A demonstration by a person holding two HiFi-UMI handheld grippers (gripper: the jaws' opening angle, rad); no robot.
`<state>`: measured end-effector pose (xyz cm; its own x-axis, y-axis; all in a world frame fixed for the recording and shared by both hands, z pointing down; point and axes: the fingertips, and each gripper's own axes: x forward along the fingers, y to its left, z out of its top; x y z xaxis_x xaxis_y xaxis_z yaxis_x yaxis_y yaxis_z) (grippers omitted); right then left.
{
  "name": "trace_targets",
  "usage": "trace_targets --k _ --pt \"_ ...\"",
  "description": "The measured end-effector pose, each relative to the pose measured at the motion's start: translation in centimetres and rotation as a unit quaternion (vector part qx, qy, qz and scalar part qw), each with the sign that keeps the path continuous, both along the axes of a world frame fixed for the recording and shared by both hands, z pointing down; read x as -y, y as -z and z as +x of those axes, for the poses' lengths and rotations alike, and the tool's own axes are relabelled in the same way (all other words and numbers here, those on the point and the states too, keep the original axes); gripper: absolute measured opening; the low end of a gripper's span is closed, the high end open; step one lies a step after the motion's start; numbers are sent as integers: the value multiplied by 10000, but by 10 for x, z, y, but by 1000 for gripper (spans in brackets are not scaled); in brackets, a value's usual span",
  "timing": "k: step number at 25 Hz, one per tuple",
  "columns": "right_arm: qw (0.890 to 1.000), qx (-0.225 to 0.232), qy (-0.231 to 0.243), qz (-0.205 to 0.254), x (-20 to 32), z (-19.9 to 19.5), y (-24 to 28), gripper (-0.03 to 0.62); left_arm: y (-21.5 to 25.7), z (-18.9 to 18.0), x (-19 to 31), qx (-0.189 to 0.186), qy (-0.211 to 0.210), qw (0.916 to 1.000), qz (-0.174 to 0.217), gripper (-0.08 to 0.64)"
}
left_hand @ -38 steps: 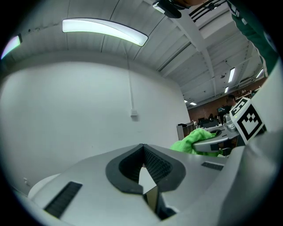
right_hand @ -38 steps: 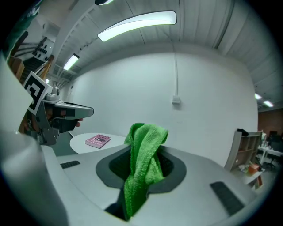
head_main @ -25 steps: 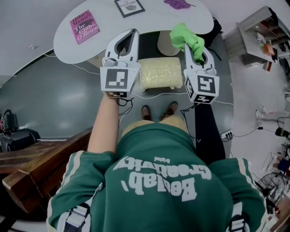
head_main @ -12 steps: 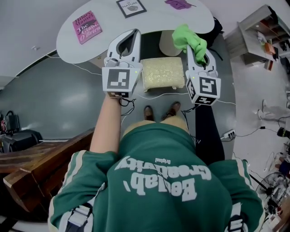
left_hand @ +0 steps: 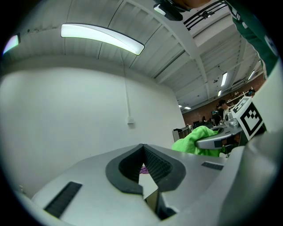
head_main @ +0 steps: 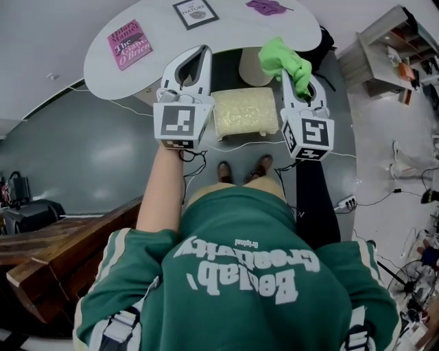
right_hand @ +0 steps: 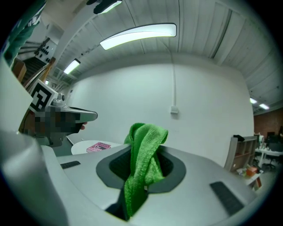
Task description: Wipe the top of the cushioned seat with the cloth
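The cushioned seat (head_main: pixel 245 113), a pale cream square pad, sits on the floor just ahead of my feet. My right gripper (head_main: pixel 289 68) hovers over its right edge, shut on a bright green cloth (head_main: pixel 284 60) that bunches out past the tips. In the right gripper view the cloth (right_hand: pixel 142 173) hangs between the jaws of the right gripper (right_hand: pixel 146 145). My left gripper (head_main: pixel 204 50) hangs over the seat's left edge. In the left gripper view the left gripper (left_hand: pixel 143 148) has its tips meeting with nothing held. Both gripper cameras look at a white wall, and neither shows the seat.
A white rounded table (head_main: pixel 171 41) stands just beyond the seat, with a pink book (head_main: pixel 129 40), a framed picture (head_main: pixel 195 11) and a purple item (head_main: pixel 267 7) on it. A shelf unit (head_main: pixel 391 55) is at right, a wooden bench (head_main: pixel 62 253) at lower left, and cables and a power strip (head_main: pixel 343 203) lie on the floor.
Both grippers have stayed almost where they were, drifting a little forward in the view. The cloth is still held by the right gripper.
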<state>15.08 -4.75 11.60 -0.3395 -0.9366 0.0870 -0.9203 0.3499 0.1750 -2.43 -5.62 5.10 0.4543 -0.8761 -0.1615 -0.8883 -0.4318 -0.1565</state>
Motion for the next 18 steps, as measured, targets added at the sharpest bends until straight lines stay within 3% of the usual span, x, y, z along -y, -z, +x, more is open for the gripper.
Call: trace_targets --k 15,18 --pt "9998 -64 159 64 1 -5 2 80 3 0 0 21 18 10000 -69 15" --pt "9998 -65 179 81 2 -6 3 80 7 -1 2 48 73 9999 91 15"
